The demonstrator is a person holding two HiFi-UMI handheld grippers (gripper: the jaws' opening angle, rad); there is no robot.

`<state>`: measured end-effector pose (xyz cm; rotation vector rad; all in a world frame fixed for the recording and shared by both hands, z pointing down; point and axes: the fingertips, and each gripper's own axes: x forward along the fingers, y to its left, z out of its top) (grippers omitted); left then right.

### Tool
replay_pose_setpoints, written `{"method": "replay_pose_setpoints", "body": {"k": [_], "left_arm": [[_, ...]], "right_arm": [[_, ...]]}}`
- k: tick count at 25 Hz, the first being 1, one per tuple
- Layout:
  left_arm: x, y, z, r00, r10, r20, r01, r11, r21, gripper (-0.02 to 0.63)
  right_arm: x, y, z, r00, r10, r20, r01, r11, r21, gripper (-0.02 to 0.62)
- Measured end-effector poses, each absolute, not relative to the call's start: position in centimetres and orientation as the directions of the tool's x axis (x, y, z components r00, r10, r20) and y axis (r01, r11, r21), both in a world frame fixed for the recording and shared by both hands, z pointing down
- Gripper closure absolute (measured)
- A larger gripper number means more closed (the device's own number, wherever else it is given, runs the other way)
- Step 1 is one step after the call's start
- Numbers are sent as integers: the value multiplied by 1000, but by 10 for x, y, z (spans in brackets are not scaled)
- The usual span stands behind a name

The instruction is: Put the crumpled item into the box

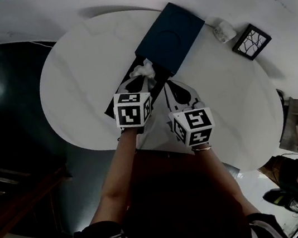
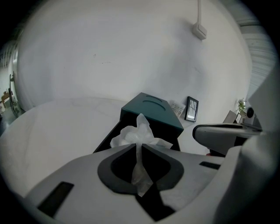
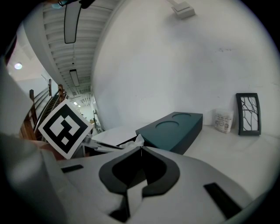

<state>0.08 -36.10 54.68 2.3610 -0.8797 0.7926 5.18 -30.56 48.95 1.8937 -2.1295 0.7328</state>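
Centre of the left gripper view: the left gripper (image 2: 139, 148) has its jaws clamped on the crumpled tissue (image 2: 133, 134). The tissue bunches just beyond them, over the open near end of the dark box (image 2: 151, 109). The box's length runs away toward the upper right of the white bench (image 1: 75, 82). The right gripper (image 3: 141, 149) is alongside, jaws together and empty.

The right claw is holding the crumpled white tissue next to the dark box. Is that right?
Not quite. It is the left claw that holds the crumpled white tissue next to the dark box. The left gripper view shows the tissue pinched between its jaws. The right claw is shut on nothing.
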Motion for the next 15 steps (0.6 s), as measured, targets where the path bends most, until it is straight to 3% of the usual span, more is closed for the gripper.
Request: {"method": "replay_pose_setpoints", "body": {"k": [15], "left_arm": [[2,-356,541,624,-421,658,-696,-682,224,569]], "right_arm": [[51,-303,482,-163,-879,448,-973,67,-223,580]]}}
